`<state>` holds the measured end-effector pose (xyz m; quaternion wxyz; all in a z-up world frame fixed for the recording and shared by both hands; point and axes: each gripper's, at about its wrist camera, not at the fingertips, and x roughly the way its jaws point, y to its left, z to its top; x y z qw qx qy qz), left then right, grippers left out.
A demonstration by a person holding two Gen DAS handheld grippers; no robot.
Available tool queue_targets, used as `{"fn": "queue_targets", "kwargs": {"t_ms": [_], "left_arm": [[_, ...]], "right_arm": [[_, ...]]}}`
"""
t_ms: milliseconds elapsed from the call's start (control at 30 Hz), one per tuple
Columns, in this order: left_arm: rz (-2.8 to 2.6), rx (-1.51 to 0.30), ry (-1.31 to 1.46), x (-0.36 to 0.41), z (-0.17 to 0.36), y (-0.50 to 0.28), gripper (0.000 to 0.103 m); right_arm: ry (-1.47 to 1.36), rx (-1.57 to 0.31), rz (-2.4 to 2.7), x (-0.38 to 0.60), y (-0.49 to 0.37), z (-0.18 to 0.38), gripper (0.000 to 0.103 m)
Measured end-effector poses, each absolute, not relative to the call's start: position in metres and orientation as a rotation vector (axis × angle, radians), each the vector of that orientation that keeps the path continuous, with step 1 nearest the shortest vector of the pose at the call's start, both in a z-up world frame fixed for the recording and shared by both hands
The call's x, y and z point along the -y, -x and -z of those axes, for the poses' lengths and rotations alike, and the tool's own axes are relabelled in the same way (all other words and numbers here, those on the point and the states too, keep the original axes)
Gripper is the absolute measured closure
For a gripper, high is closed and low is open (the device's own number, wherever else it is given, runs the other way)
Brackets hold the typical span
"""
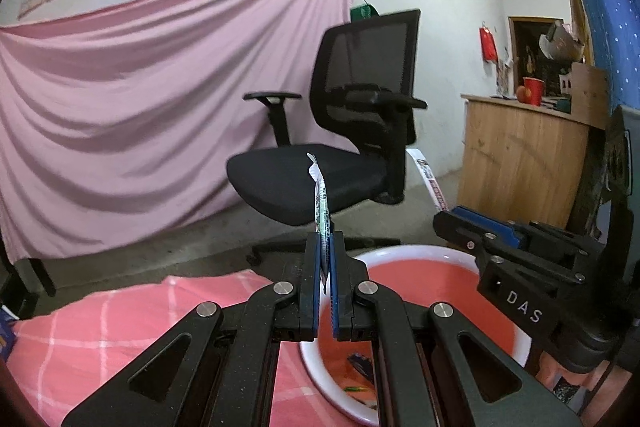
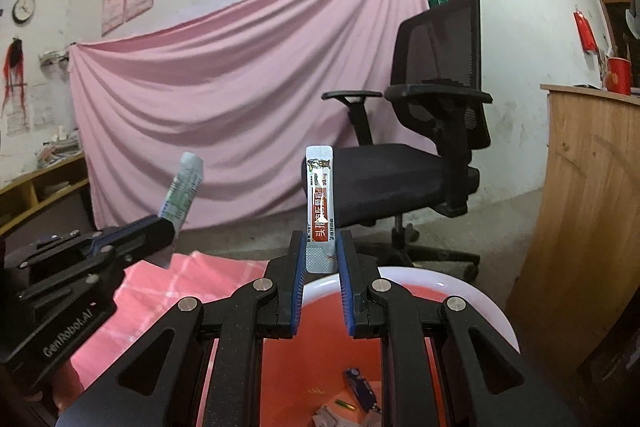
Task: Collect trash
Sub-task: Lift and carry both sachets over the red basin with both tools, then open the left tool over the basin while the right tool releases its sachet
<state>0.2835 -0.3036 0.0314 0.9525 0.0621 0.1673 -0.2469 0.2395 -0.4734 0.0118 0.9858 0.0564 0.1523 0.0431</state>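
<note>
My left gripper (image 1: 326, 247) is shut on a thin green-and-white sachet (image 1: 321, 199) that stands up edge-on between its blue pads. From the right wrist view the same sachet (image 2: 182, 187) sticks up out of the left gripper (image 2: 166, 227) at the left. My right gripper (image 2: 320, 247) is shut on a white-and-red stick sachet (image 2: 319, 195), held upright by its lower end. Both grippers hover over a red basin with a white rim (image 2: 472, 291), seen also under the left gripper as the basin (image 1: 420, 251). Several bits of trash (image 2: 360, 387) lie in its bottom.
The basin sits on a pink checked cloth (image 1: 120, 327). Beyond it stands a black office chair (image 1: 360, 131) in front of a hanging pink sheet (image 1: 140, 107). A wooden counter (image 1: 520, 163) is at the right. The right gripper (image 1: 472, 223) shows at the right of the left wrist view.
</note>
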Motion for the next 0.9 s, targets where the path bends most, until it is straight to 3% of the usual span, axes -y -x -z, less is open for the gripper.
{"fn": "queue_targets", "kwargs": {"t_ms": [900], "left_arm": [[0.570, -0.507, -0.117, 0.311, -0.014, -0.294, 0.100]], "right_arm": [[-0.143, -0.398, -0.042, 0.489, -0.255, -0.003, 0.089]]}}
